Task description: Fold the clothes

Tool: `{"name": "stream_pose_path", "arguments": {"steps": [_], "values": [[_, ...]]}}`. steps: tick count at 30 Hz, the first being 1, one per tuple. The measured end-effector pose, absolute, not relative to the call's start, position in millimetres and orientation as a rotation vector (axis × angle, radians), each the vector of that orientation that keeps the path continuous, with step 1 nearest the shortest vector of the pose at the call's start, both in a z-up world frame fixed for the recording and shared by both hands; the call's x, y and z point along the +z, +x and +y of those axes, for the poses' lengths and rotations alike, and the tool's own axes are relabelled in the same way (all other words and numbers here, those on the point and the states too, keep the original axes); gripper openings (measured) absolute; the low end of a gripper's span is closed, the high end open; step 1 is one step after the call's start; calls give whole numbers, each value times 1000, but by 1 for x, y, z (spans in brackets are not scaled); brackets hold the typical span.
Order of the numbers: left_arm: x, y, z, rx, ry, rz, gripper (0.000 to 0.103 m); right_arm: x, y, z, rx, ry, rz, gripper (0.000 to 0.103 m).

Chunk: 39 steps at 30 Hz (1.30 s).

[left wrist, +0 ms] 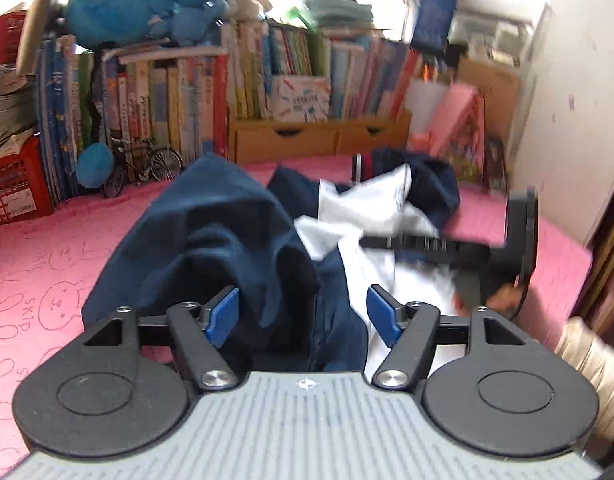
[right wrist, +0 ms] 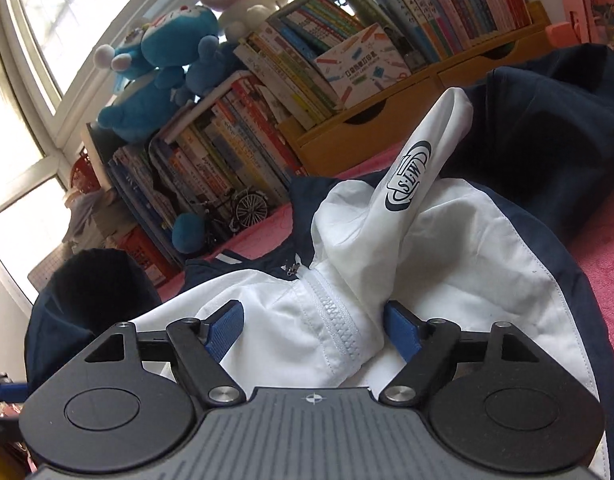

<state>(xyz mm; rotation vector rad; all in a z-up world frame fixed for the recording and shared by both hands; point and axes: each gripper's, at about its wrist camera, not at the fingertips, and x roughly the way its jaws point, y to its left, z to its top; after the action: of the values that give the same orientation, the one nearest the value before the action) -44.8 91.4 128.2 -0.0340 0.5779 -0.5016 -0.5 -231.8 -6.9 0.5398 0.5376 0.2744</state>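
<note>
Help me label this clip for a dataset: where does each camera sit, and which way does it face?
Left wrist: on the left gripper, facing the navy-and-white jacket on the pink mat, bookshelf behind; the right gripper and a sleeve show at right.
Right wrist: on the right gripper, tilted, over the jacket's white zipper front.
Shared: jacket, bookshelf, blue plush toy, model bicycle.
</note>
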Motion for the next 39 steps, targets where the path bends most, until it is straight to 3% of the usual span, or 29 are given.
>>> {"name": "stream_pose_path", "arguments": {"steps": [4,7,11,15,16,18,19,21,23,31,39], "values": [[167,-14,85,-373,-36,459,84,-7,-2,-232,278,536,544,78],[172,21,41,-309,199,426,90,-7,-2,-232,278,539,546,78],[116,51,-34,-278,697,475,95,-7,-1,-233,277,545,546,78],[66,75,-54,-224,851,570,92,-7,-1,-234,277,552,544,78],[60,80,-51,-195,843,589,90,-7,-1,-234,277,553,543,79],[51,92,-39,-123,817,624,65,-7,-2,-234,278,556,543,79],[49,96,-31,-90,801,647,58,-7,-2,-235,279,557,543,79],[49,102,-9,-32,749,697,28,-7,-2,-235,280,560,543,79],[55,99,15,22,707,702,18,-7,-2,-235,282,561,544,80],[81,58,152,291,423,728,15,-7,-1,-235,283,564,544,81],[53,-12,264,411,107,853,15,-7,1,-234,285,559,549,83]]}}
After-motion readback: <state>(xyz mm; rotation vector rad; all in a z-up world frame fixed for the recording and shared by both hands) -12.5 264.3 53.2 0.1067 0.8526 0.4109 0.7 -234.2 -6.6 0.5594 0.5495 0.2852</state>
